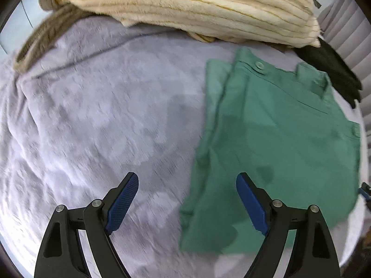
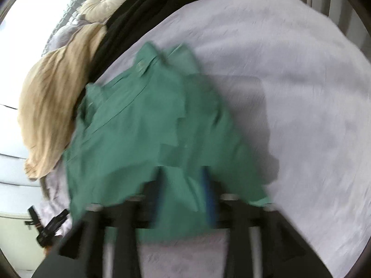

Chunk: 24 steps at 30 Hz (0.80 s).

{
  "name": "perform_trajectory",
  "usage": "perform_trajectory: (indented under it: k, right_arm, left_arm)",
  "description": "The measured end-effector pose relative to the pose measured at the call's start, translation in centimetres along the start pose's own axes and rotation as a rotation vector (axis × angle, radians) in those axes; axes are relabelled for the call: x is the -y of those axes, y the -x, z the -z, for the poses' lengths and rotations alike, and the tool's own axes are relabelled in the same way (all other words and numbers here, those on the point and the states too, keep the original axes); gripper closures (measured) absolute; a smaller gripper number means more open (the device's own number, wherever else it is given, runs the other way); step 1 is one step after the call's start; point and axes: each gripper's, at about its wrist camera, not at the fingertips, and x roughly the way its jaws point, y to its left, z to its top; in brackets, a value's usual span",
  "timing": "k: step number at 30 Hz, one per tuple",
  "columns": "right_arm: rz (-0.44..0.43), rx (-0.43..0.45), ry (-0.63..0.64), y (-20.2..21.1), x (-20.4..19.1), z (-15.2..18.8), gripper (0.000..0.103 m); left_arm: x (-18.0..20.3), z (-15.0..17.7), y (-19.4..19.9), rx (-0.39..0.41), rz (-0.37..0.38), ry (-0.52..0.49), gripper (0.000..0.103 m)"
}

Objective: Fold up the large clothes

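Observation:
A green pair of trousers [image 1: 273, 143] lies folded lengthwise on a lilac fleece blanket [image 1: 104, 115], waistband and button at the far end. My left gripper [image 1: 187, 186] is open and empty, hovering over the blanket at the garment's left edge. In the right wrist view the green trousers [image 2: 143, 125] fill the middle, blurred by motion. My right gripper [image 2: 184, 185] has its fingers close together with green cloth between them, holding the near end of the garment.
A cream ribbed plush pillow [image 1: 185, 4] lies at the far edge, with a brown fabric strip [image 1: 39, 44] at far left. A black garment [image 1: 334, 69] lies at the far right; it also shows in the right wrist view [image 2: 148, 11].

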Motion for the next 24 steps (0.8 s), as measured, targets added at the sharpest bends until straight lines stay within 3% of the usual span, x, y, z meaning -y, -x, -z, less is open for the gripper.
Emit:
perform_trajectory:
  k: [2,3,5,7,12,15,18,19,20,21,22,23,24]
  right_arm:
    - [-0.068,-0.025,0.003,0.0,-1.0,1.8,0.038]
    - [-0.142,-0.073,0.002,-0.6,-1.7,2.9,0.038]
    - [-0.239,-0.133,-0.011,-1.6,-3.0,4.5,0.038]
    - [-0.343,-0.227,-0.02,-3.5,-5.1,6.6,0.038]
    - [-0.461,-0.44,-0.025,-10.4,-11.0,12.6,0.038]
    - [-0.507,-0.487,-0.104,-14.6,-13.3,15.3,0.038]
    - [-0.52,-0.43,-0.156,-15.8,-14.4,15.6,0.038]
    - [-0.517,-0.402,-0.166,-15.9,-14.7,15.5,0.038]
    - [-0.516,-0.388,-0.18,-15.9,-14.8,15.4,0.038]
    - [-0.516,-0.38,-0.197,-16.0,-14.9,15.3,0.04]
    - [-0.505,-0.38,-0.211,-16.1,-14.9,15.1,0.045]
    - [-0.49,-0.383,-0.214,-16.1,-14.9,15.0,0.074]
    - [-0.467,-0.392,-0.207,-16.1,-15.0,14.8,0.091]
  left_arm:
    - [-0.1,0.6,0.1,-0.022,0.058,0.006,0.016]
    - [0.1,0.9,0.1,-0.027,0.081,0.002,0.017]
    - [0.5,1.3,0.0,-0.041,0.101,-0.028,0.03]
    - [1.5,1.2,-0.6,-0.057,0.117,-0.059,0.031]
    - [3.1,1.9,-0.6,-0.064,0.175,-0.127,0.031]
    - [2.9,1.6,-1.0,-0.079,0.195,-0.129,0.033]
    - [2.3,1.4,-1.6,-0.1,0.207,-0.113,0.046]
    - [2.0,1.3,-1.7,-0.106,0.222,-0.1,0.058]
    - [1.8,1.3,-2.0,-0.116,0.236,-0.091,0.078]
    - [1.6,1.2,-2.3,-0.132,0.262,-0.08,0.086]
    - [1.4,1.3,-2.4,-0.135,0.284,-0.073,0.09]
    - [1.3,1.2,-2.2,-0.123,0.308,-0.065,0.094]
    - [1.3,1.2,-1.7,-0.109,0.331,-0.067,0.094]
